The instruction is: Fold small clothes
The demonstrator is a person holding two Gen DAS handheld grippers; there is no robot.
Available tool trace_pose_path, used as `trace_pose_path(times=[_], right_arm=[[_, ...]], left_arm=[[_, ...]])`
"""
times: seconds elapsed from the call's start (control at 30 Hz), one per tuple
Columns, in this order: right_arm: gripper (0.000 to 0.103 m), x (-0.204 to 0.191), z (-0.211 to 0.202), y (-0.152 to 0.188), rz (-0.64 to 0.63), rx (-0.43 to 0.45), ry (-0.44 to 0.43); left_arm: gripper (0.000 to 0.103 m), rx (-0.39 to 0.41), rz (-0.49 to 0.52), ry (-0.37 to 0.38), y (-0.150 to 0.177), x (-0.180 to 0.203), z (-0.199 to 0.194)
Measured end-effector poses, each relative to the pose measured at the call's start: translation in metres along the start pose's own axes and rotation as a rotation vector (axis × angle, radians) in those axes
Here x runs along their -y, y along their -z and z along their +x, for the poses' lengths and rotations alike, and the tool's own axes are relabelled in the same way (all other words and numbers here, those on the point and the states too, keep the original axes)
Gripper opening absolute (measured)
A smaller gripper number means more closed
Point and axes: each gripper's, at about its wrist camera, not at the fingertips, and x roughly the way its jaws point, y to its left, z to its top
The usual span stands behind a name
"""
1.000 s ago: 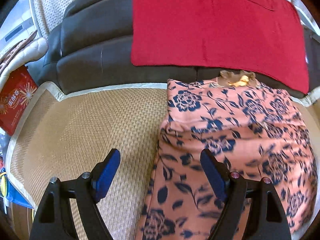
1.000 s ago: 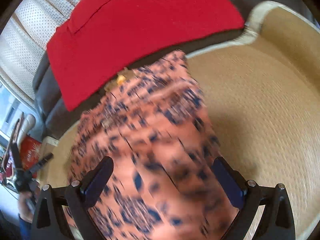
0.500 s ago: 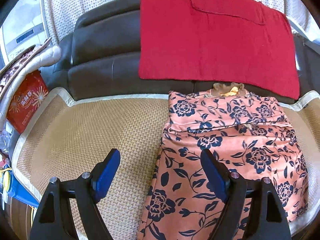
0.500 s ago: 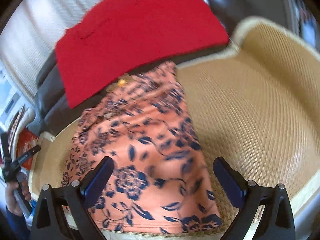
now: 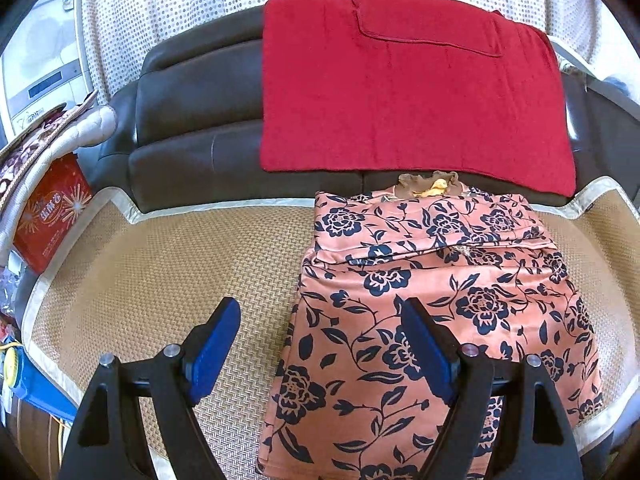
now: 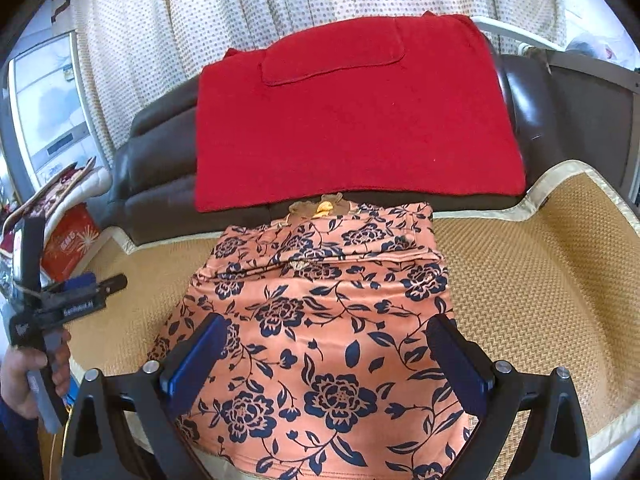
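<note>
Hovering over folded floral garment (image 5: pixel 432 300), both tongs spread.
Left tongs (image 5: pixel 320 344) straddle its left edge; right tongs (image 6: pixel 332 356) centered above, gripping nothing.

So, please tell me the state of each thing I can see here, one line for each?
Floral garment: partly folded, flat on the woven mat.
Red cloth: spread over the sofa backrest.
Left gripper: open, holding nothing.
Right gripper: open, holding nothing.
</note>
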Motion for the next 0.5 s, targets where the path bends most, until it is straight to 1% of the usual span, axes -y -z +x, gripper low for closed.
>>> trace_pose_path(times=[0.17, 0.33, 0.5], right_arm=[[0.101, 0.0018, 0.0009, -0.0019, 0.011, -0.007, 0.018], [0.101, 0.0035, 0.0005, -0.001, 0.023, -0.011, 0.018], [0.101, 0.0011, 0.0013, -0.0028, 0.012, -0.011, 0.017]], left_arm=[[0.083, -0.002, 0.0, 0.0, -0.0005, -0.0007, -0.0016], [0.083, -0.005, -0.015, 0.001, -0.0016, -0.0041, -0.0008], [0.083, -0.011, -0.01, -0.001, 0.0, -0.0039, 0.0012]])
